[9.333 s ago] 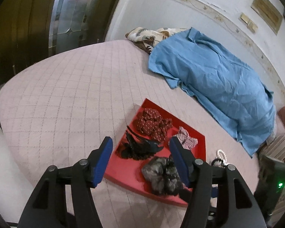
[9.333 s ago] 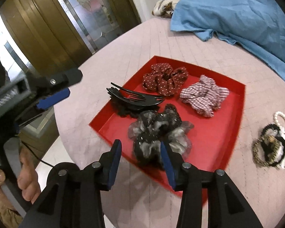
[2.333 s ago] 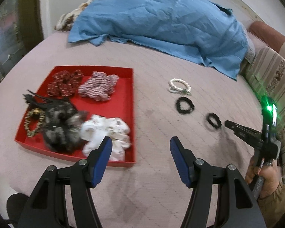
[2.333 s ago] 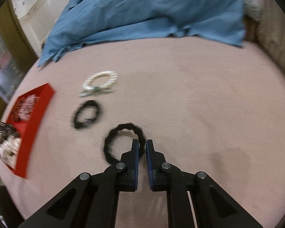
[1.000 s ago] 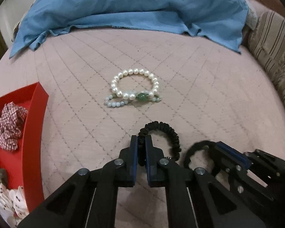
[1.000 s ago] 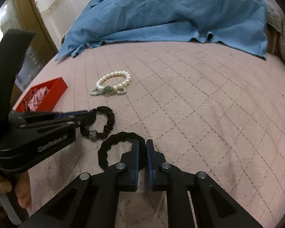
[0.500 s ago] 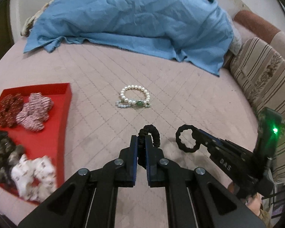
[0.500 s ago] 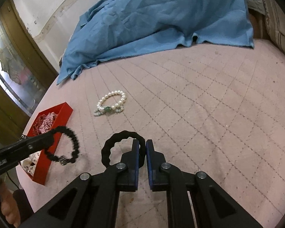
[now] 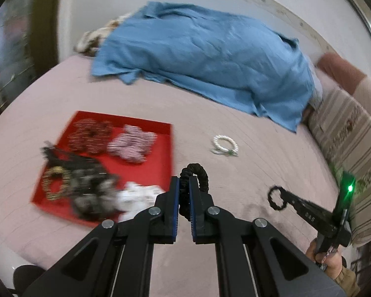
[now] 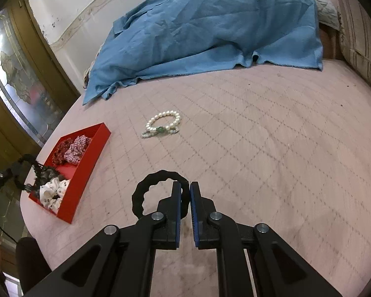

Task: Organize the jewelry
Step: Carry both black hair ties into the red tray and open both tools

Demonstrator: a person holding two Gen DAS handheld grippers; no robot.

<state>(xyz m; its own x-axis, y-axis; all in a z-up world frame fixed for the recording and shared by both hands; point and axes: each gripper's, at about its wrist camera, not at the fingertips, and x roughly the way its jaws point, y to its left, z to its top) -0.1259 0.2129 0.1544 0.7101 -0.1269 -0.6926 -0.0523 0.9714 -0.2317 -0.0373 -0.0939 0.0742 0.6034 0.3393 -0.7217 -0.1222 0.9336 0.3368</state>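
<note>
Pink quilted bed (image 10: 272, 136) is seen beneath both claws. Red tray (image 9: 163, 148) of scrunchies lies ahead-left of left claw (image 9: 184, 185), which is clamped on black beaded bracelet (image 9: 200, 173). Right claw (image 10: 184, 193) is clamped on black hair tie (image 10: 146, 190). Pearl bracelet (image 10: 163, 123) lies ahead, apart.

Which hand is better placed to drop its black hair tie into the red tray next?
Left, probably. The left tongs, shut on a black beaded hair tie, hang near the red tray. The right tongs, gripping the other black hair tie, sit farther from it.
</note>
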